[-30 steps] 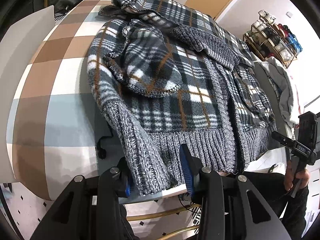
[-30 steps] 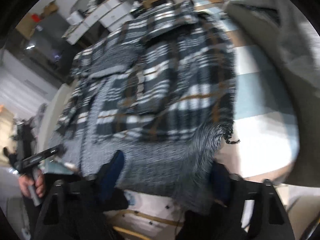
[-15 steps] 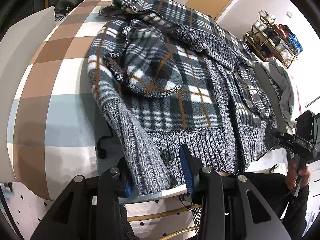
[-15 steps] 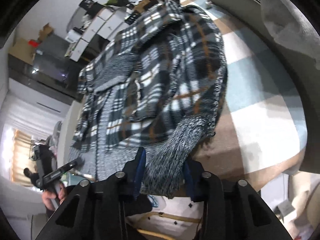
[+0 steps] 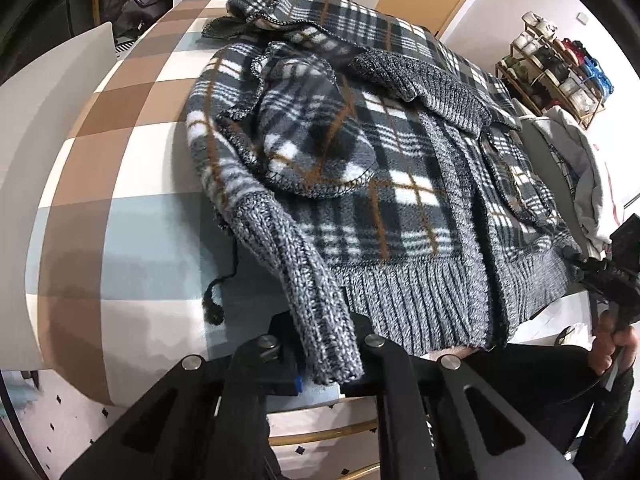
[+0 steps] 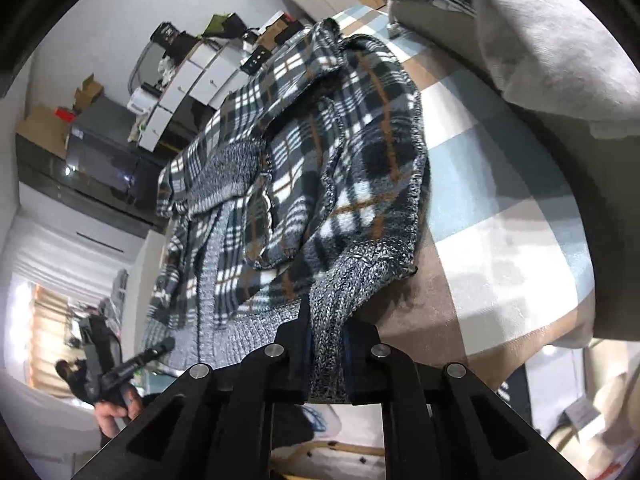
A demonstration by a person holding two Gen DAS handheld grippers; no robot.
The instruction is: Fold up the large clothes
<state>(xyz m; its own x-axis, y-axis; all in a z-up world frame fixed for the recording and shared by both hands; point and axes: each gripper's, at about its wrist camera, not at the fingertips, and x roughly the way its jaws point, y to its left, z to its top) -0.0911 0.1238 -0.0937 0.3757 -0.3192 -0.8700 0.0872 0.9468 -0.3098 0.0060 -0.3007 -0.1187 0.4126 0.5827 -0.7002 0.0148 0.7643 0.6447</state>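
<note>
Checked tablecloth (image 5: 120, 128) carries the plaid jacket (image 5: 360, 152) at its near edge; left gripper (image 5: 326, 350) and right gripper (image 6: 326, 354) have just closed, each clamped on a knit cuff, apparently ready to fold the sleeves.

No readable text anywhere tbh. There are some whitish marks on the right gripper (image 5: 614, 276) body in the left wrist view, but they're too blurry to make out.

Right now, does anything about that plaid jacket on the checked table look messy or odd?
Yes. The plaid jacket lies rumpled, one sleeve bunched on its front, and a loose dark thread trails from the knit cuff onto the checked table.
</note>
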